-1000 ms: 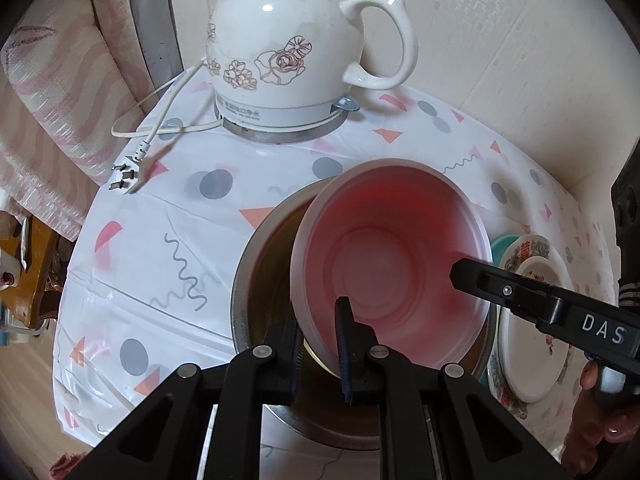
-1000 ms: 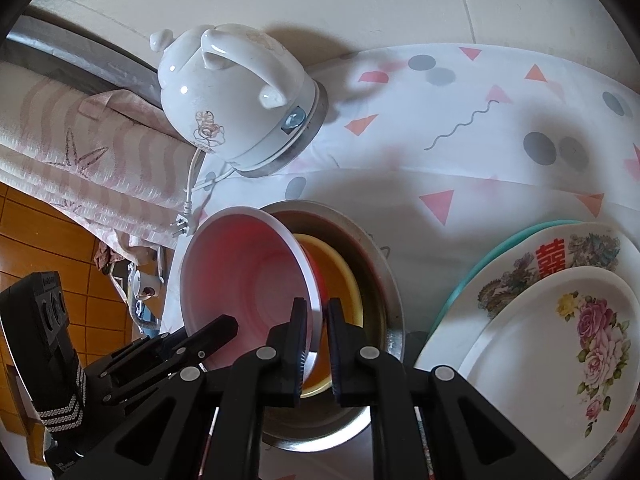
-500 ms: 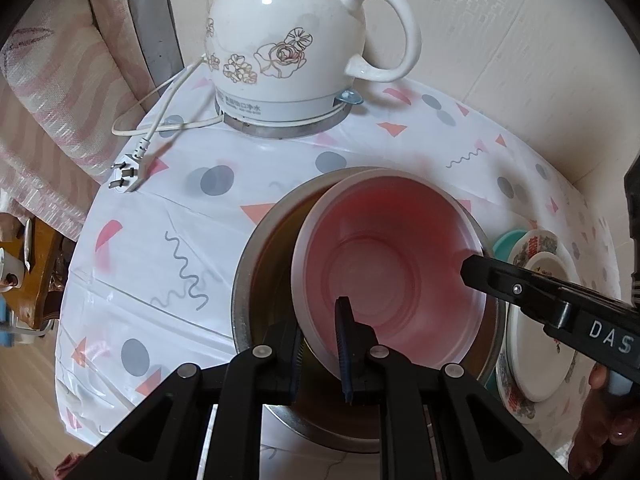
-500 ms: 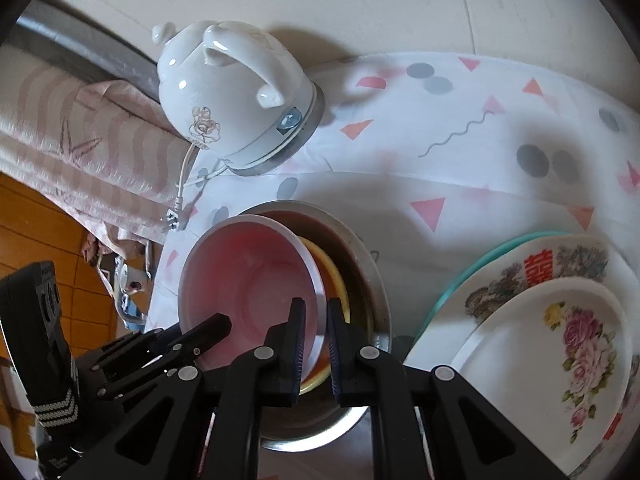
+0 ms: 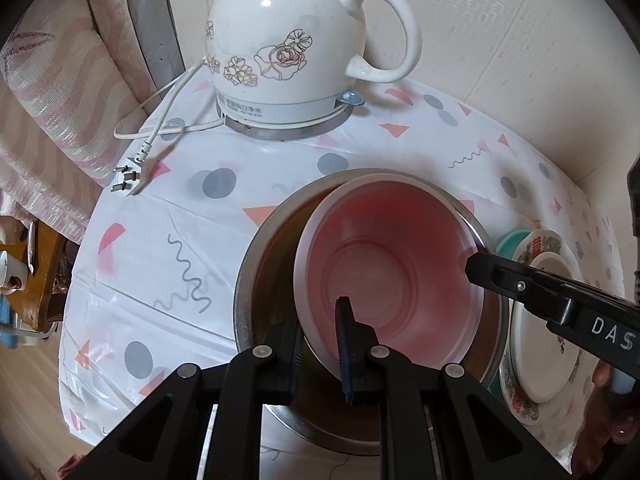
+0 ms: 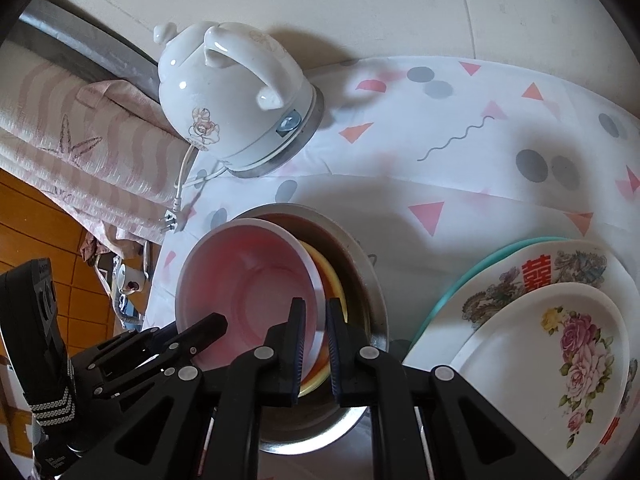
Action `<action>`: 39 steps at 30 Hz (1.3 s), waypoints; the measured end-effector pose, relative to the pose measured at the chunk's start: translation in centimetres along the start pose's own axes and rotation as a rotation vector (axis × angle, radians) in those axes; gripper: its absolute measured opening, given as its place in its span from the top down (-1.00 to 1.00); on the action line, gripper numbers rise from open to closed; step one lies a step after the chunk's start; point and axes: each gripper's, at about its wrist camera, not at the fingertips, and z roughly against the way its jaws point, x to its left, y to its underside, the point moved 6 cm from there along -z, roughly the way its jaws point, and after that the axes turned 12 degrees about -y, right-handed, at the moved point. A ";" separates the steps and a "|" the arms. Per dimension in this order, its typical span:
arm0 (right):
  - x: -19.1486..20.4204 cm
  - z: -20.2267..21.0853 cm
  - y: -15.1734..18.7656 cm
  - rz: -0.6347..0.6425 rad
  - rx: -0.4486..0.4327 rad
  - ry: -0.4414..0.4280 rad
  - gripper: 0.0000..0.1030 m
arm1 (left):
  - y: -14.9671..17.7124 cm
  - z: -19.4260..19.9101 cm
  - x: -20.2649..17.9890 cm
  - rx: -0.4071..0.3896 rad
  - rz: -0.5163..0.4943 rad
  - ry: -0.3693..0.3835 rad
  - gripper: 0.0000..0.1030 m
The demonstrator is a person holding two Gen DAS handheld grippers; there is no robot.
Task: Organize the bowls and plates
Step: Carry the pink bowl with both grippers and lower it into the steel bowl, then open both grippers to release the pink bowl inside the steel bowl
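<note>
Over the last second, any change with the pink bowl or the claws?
The pink bowl has sunk lower into the steel basin, above the yellow bowl. Both the left claw and the right claw stay clamped on its rim. Kettle and plates unchanged.

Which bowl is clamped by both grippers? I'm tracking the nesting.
The pink bowl, tilted on top; the yellow bowl and steel bowl sit beneath it ungripped.

White letters "DAS" on the right gripper [image 5: 476,268] arm. Red "囍" on the floral plate [image 6: 536,276] rim. Small print on the kettle [image 5: 280,52] base, unreadable.
</note>
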 end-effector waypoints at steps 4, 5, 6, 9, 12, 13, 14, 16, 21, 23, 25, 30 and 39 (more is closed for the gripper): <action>0.0 0.0 -0.1 0.000 -0.002 0.000 0.79 | 0.0 -0.1 0.0 -0.001 -0.001 -0.001 0.69; 0.0 0.0 -0.1 -0.001 -0.002 0.000 0.79 | -0.1 -0.1 0.0 -0.001 -0.002 -0.003 0.69; 0.1 0.0 -0.1 -0.002 -0.001 0.000 0.79 | -0.1 -0.1 0.1 -0.002 -0.003 -0.004 0.69; 0.1 0.0 0.0 -0.006 0.002 -0.006 0.78 | -0.1 -0.1 0.1 -0.001 0.000 -0.007 0.69; 0.1 0.0 -0.1 -0.018 -0.001 -0.017 0.78 | -0.2 0.0 0.1 -0.003 0.004 0.002 0.58; 0.1 0.0 -0.1 -0.018 -0.001 -0.016 0.78 | -0.2 0.1 0.1 -0.005 0.004 0.003 0.53; 0.2 0.0 -0.2 -0.017 -0.001 -0.012 0.78 | -0.2 0.2 0.0 -0.010 0.000 0.004 0.43; 0.1 0.0 -0.2 -0.023 -0.004 -0.014 0.78 | -0.3 0.5 -0.2 -0.023 -0.008 0.001 0.30; 0.0 0.4 -0.4 -0.030 -0.017 -0.022 0.78 | -0.5 1.4 -0.2 -0.058 -0.007 -0.011 0.20; 0.0 0.7 -0.5 -0.031 -0.024 -0.024 0.77 | -0.8 1.8 0.1 -0.070 0.002 -0.008 0.11; 0.0 0.9 -0.6 -0.031 -0.032 -0.029 0.76 | -1.0 2.1 0.5 -0.081 0.020 -0.006 0.03; 0.1 1.6 -0.9 -0.030 -0.053 -0.038 0.76 | -1.2 2.6 1.4 -0.095 0.051 -0.013 -0.07; -0.5 3.1 -1.1 -0.035 -0.085 -0.022 0.60 | -0.9 2.8 4.2 -0.097 0.139 -0.035 -0.46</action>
